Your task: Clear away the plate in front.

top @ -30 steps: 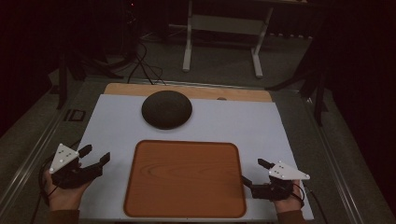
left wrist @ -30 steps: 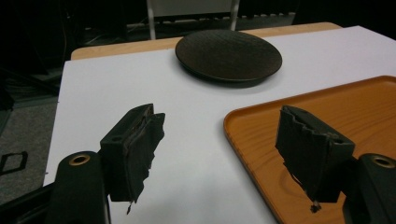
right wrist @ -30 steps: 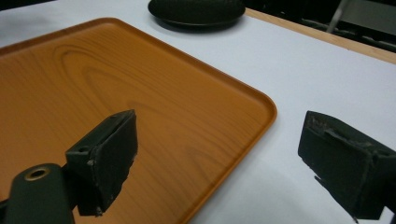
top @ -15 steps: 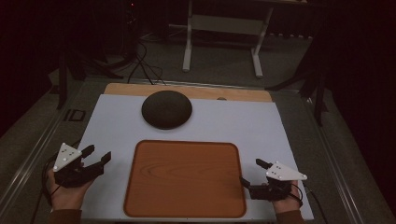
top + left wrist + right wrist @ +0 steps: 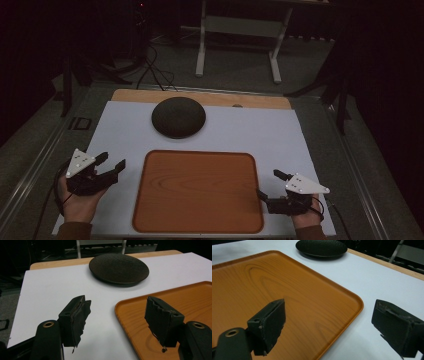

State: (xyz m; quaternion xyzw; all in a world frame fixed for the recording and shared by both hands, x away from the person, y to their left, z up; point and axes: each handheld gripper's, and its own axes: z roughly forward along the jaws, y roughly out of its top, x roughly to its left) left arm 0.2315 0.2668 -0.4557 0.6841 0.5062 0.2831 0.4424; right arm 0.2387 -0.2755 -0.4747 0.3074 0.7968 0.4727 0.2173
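An orange wood-grain tray point(image 5: 197, 192) lies empty at the near middle of the white table point(image 5: 265, 132). Beyond it a dark round dish point(image 5: 178, 117) rests on the white surface. My left gripper point(image 5: 111, 161) is open just left of the tray, held in a hand. In the left gripper view the left gripper point(image 5: 118, 315) frames the tray's rim point(image 5: 121, 312), with the dish point(image 5: 118, 268) farther off. My right gripper point(image 5: 268, 183) is open at the tray's right edge. In the right gripper view the right gripper point(image 5: 332, 325) straddles the tray's corner point(image 5: 358, 303). Both hold nothing.
A strip of bare wood point(image 5: 260, 101) shows along the table's far edge. Past it stand a metal frame's legs point(image 5: 201, 55) and cables point(image 5: 152, 65) on the dark floor. White surface lies open on both sides of the dish.
Both hands have shifted only slightly: the right gripper drifted a little toward the near edge, the left edged a little forward. Both stayed open.
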